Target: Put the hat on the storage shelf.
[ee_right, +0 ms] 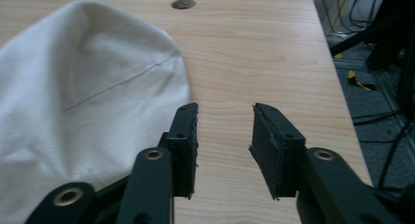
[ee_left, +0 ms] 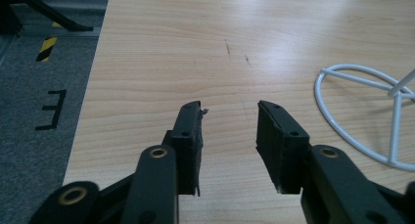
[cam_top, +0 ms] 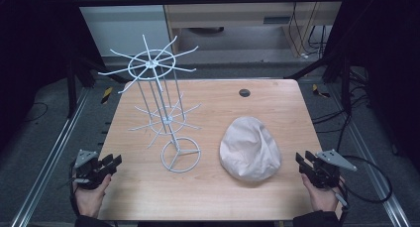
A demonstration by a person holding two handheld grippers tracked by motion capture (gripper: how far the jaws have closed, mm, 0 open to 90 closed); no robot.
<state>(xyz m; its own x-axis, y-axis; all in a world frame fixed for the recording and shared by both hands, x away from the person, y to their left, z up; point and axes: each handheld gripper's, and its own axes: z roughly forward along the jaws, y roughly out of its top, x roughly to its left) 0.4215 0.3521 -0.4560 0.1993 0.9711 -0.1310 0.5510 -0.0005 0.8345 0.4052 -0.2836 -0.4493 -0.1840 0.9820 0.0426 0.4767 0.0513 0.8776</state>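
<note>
A white wire display rack (cam_top: 163, 103) with two tiers of spoke hooks stands on a ring base (cam_top: 181, 154) left of the table's middle. A pale cream cloth hat (cam_top: 249, 147) lies crumpled to its right. My left gripper (cam_top: 110, 163) is held at the table's left front edge, open with nothing between its jaws (ee_left: 229, 131); the rack's ring base (ee_left: 364, 114) is off to its right. My right gripper (cam_top: 303, 162) is held at the right front edge, open and empty (ee_right: 225, 131), with the hat (ee_right: 83, 101) just to its left, apart from the fingers.
The wooden table (cam_top: 213, 197) has a small dark round cap (cam_top: 244, 92) near its far edge. Metal frame rails (cam_top: 54, 152) run along both sides, and cables (cam_top: 371, 182) lie on the grey floor at the right.
</note>
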